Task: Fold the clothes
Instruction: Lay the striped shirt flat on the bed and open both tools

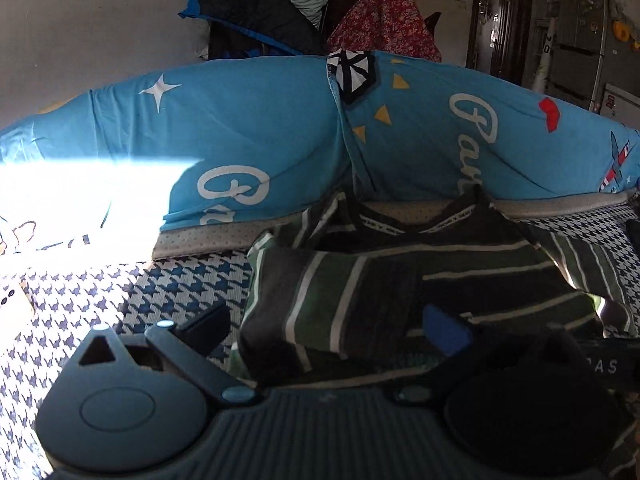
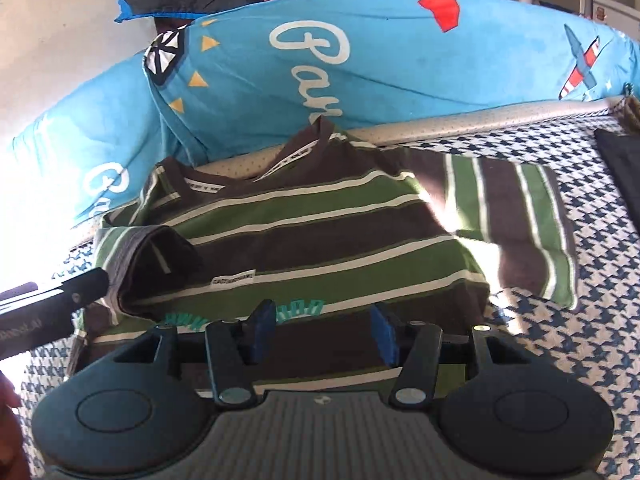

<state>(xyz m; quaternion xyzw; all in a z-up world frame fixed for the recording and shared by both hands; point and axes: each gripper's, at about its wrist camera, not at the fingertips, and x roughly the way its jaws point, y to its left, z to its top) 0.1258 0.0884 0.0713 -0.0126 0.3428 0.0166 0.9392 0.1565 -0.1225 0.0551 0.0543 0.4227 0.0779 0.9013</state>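
The striped T-shirt (image 2: pixel 320 224) lies on the houndstooth mat (image 2: pixel 560 360), collar at 12 o'clock against the blue pillows (image 2: pixel 360 80). In my right wrist view the sleeve on the 9 o'clock side is already turned in over the chest, while the other sleeve (image 2: pixel 520 216) lies spread flat toward 2 o'clock.

My left gripper (image 1: pixel 324 328) has its fingers wide apart, holding nothing; the folded sleeve cuff sits between and just beyond them. From the right view, its finger tip lies right at that cuff at 9 o'clock. My right gripper (image 2: pixel 322 330) also has its fingers apart, hovering over the lower body of the shirt near the teal print, clamped on nothing.

I judge the fold to be half made: one side in, one side out. To do the rest well, I would pinch the spread sleeve at its cuff and shoulder seam, keeping a single layer in each grip, and carry it toward 9 o'clock so its edge runs parallel to the side already folded. The cloth is soft and will bunch, so I would lift low and lay it down flat.
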